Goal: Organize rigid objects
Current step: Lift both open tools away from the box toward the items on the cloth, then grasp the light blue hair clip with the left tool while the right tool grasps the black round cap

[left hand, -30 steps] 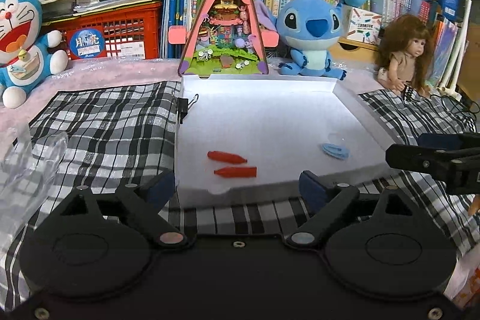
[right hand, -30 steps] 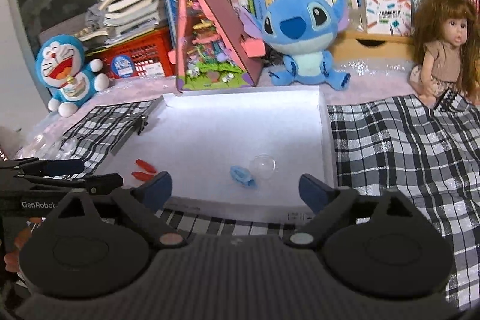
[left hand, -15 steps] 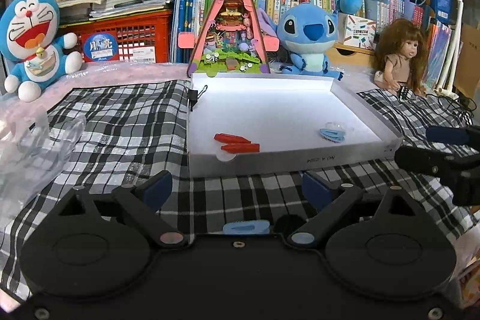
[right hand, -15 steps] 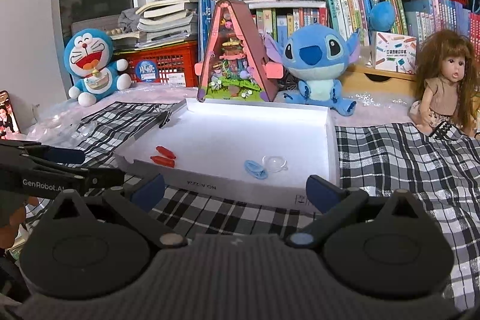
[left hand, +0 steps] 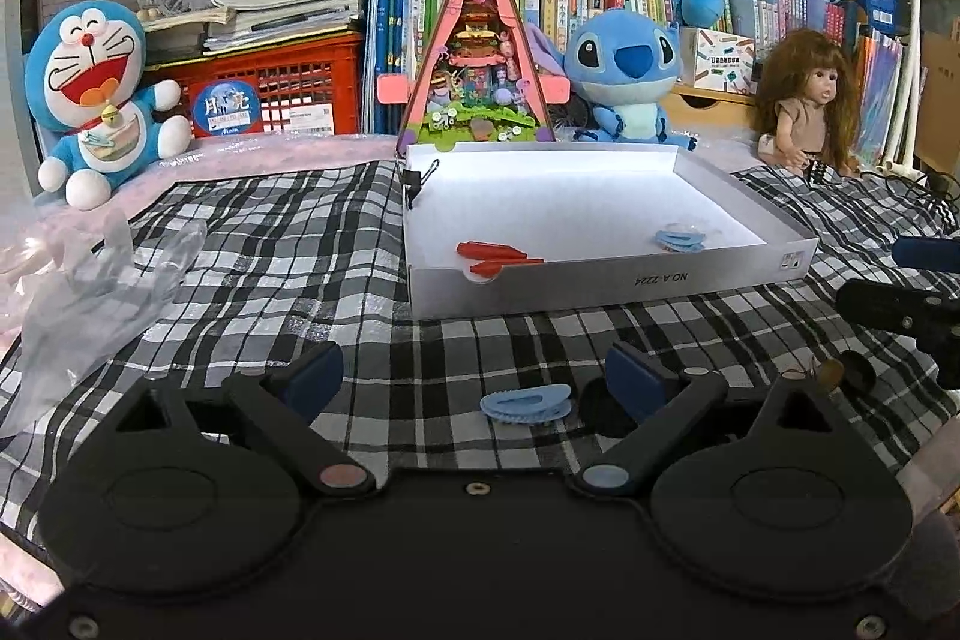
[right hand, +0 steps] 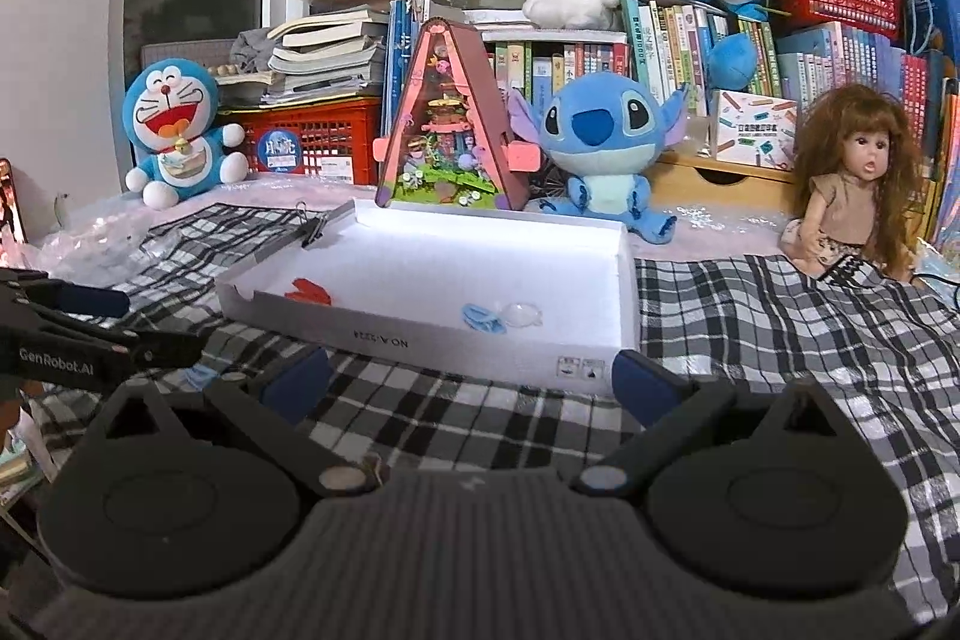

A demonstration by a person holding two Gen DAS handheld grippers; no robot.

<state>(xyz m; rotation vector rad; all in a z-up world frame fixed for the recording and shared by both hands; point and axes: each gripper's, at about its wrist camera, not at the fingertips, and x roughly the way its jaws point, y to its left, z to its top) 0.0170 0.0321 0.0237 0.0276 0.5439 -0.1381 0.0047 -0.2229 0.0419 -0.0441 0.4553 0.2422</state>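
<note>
small light-blue plastic hair clip (left hand: pixel 525 403) on near checked cloth (left hand: pixel 288 244); light, stiff, slippery; pinch flat sides | left claw (left hand: pixel 474 376) released, straddling it; right claw (right hand: pixel 468 376) released, empty

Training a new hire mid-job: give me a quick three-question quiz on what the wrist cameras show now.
1. True or false: the blue hair clip on the checked cloth lies between the left gripper fingers, ungripped.
2. How many red clips lie in the white box?
3. What sits beside the blue clip in the box: A) clear clip, B) binder clip, C) doll?

Key: 1 true; 2 two; 3 A.
</note>
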